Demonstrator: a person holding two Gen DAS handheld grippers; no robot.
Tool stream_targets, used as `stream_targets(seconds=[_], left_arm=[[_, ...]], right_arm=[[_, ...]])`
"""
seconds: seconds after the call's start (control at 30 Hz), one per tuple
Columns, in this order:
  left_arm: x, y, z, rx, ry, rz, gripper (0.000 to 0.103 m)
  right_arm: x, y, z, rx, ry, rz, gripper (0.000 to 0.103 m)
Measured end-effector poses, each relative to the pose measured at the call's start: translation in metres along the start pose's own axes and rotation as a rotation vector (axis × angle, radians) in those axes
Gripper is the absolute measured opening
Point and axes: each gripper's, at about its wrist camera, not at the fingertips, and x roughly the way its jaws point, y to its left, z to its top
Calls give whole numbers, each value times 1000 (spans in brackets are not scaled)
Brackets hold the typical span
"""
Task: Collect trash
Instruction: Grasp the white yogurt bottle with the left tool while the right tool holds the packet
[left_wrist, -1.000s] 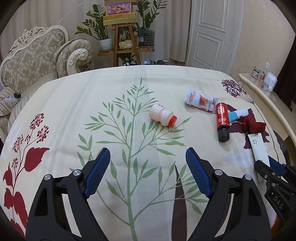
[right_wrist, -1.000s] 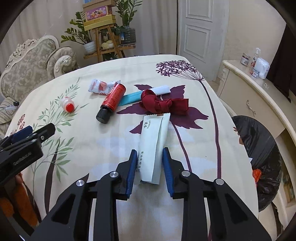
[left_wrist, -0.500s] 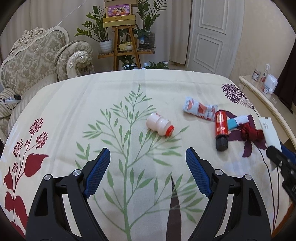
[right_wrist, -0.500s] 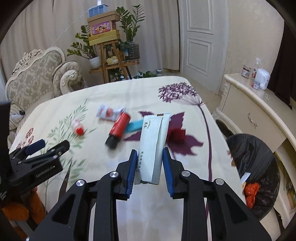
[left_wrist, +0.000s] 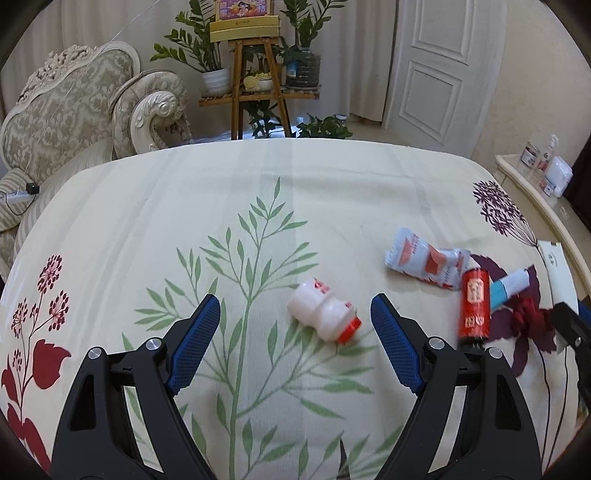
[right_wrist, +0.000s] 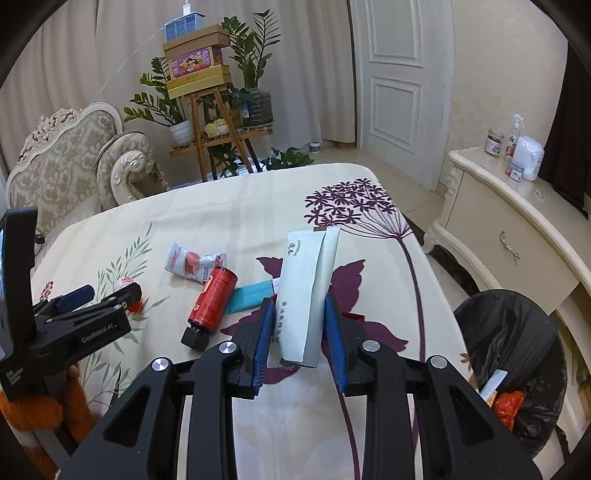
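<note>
My right gripper (right_wrist: 299, 314) is shut on a pale green wrapper (right_wrist: 308, 280), held up above the bed. On the floral bedspread (left_wrist: 258, 192) lie a small white bottle with a red cap (left_wrist: 325, 314), a grey-and-red snack packet (left_wrist: 424, 262), a red can with a black cap (left_wrist: 474, 306), a teal-and-white tube (left_wrist: 508, 286) and a dark red cloth knot (left_wrist: 528, 317). My left gripper (left_wrist: 295, 321) stands open, its fingers either side of the white bottle and slightly nearer than it, not touching. The left gripper (right_wrist: 99, 295) also shows at the left of the right wrist view.
A black trash bag (right_wrist: 517, 350) with some rubbish inside stands on the floor right of the bed. A cream dresser (right_wrist: 509, 221) with bottles lines the right wall. An ornate sofa (left_wrist: 74, 122), a plant stand (left_wrist: 255, 92) and a white door (left_wrist: 439, 62) lie beyond the bed.
My right gripper lifted the pale green wrapper off the bedspread and carried it higher. My left gripper moved forward, bringing the white bottle between its open fingers.
</note>
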Motion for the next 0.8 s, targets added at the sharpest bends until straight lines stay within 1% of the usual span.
stream_targets(seconds=[0.07,0.1,0.13,0.4,0.6,0.63,0.67,0.73,0.8], left_arm=[[2,3,0,-11,8,-6,79],[2,4,0,-15,9,-6,75],[3,7,-1,-19,12,-9,74],[-2,22,-11,-34,29,-4,73],[2,20,-7,2,21,-7,72],[4,20,-5,6,26,-12,66],[6,19,-4,10,30,-16,63],[9,18,-3,20,39,-26,49],[10,16,-2,35,42,-31,40]], right_arm=[[2,1,0,0,4,6,29],[3,1,0,1,7,11,29],[4,0,0,1,8,14,29],[5,3,-6,1,27,31,29],[8,7,-9,-3,39,33,29],[8,7,-9,-2,39,33,29],[8,7,-9,-2,39,33,29],[9,8,-9,-5,39,32,29],[9,7,-9,-5,41,33,29]])
